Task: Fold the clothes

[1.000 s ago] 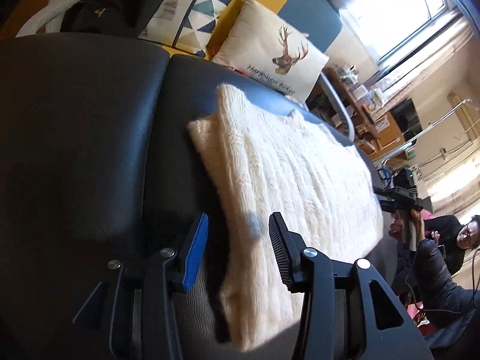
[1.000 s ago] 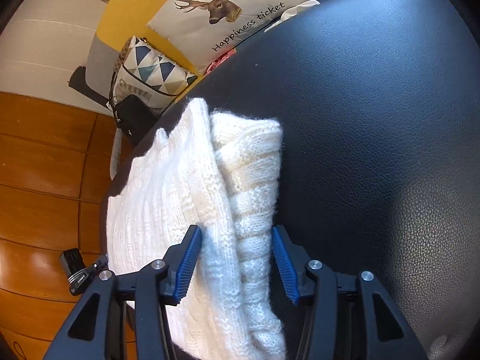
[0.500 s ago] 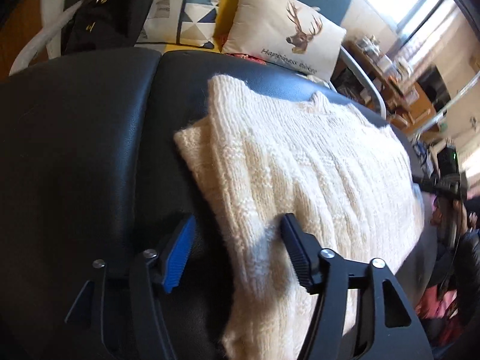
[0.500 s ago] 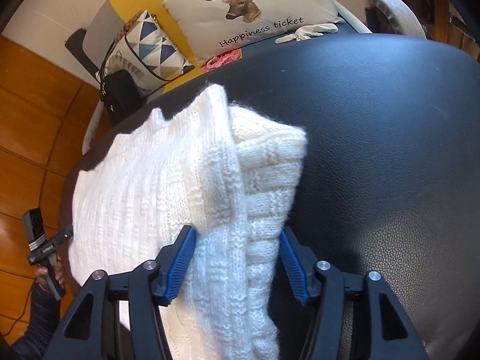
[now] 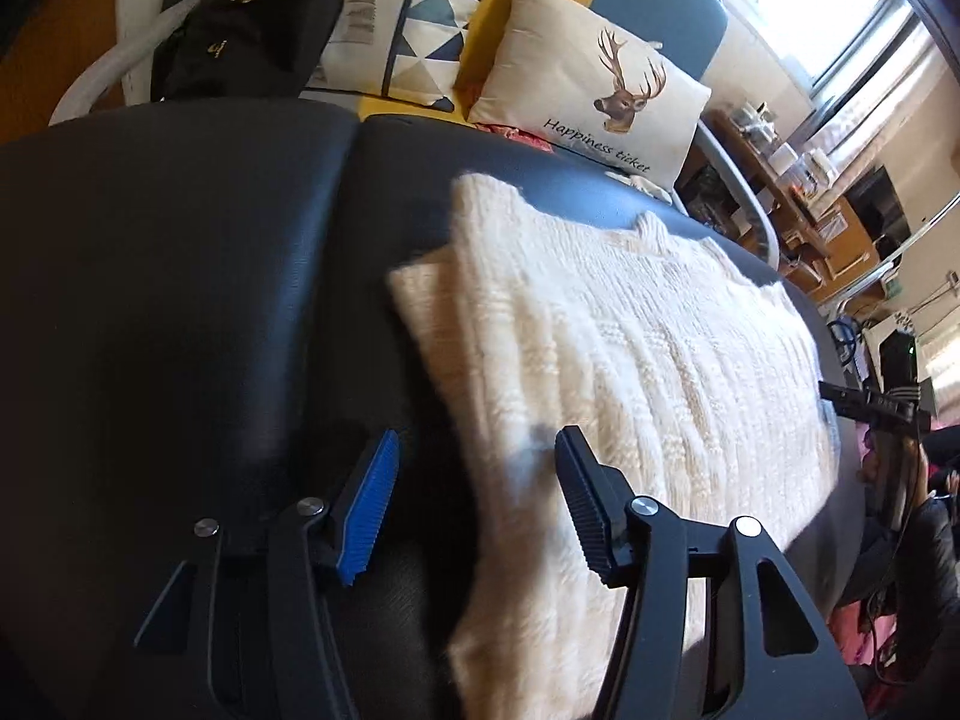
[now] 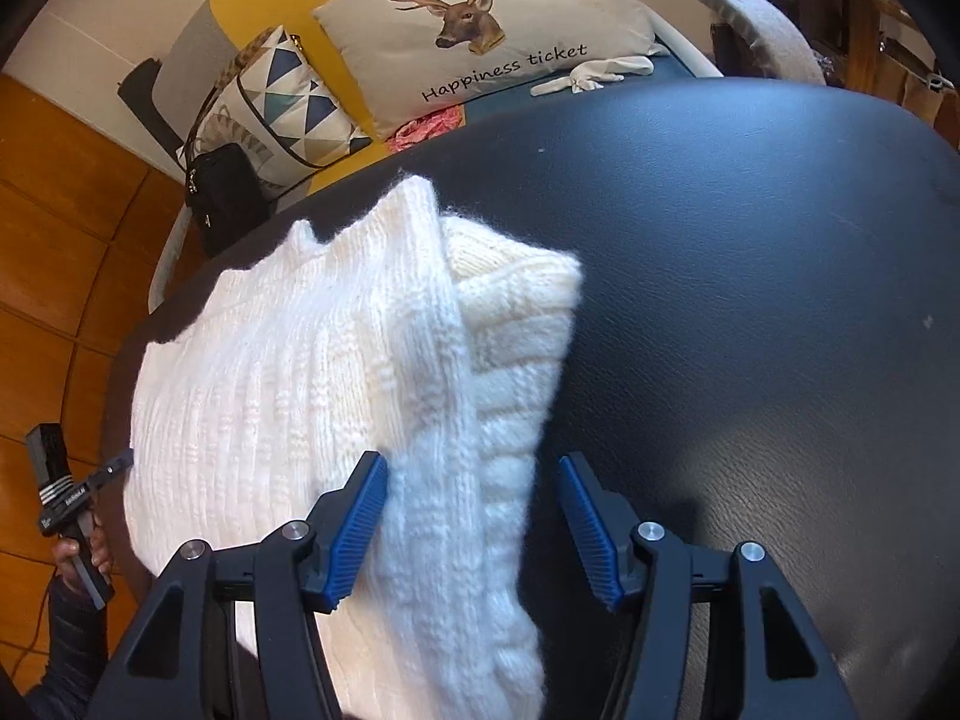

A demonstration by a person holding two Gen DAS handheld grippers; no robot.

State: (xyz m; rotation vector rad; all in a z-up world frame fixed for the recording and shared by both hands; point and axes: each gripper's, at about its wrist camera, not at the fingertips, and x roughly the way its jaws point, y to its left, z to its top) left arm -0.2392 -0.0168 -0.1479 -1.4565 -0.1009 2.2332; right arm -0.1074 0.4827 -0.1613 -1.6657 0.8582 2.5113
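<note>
Left tongs (image 5: 477,504) agape; right tongs (image 6: 474,525) likewise, fingers wide apart

I see a black leather surface (image 6: 750,252); behind it, a deer cushion (image 6: 486,30) on a yellow-and-blue sofa (image 5: 654,12), wood floor (image 6: 54,228) to its left, bright window (image 5: 822,6) right.

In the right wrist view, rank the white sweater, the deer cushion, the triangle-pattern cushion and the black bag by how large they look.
1. white sweater, though it lies nearest the camera
2. deer cushion
3. triangle-pattern cushion, partly hidden behind the bag
4. black bag
Both grippers straddle sweater edges with jaws open.
</note>
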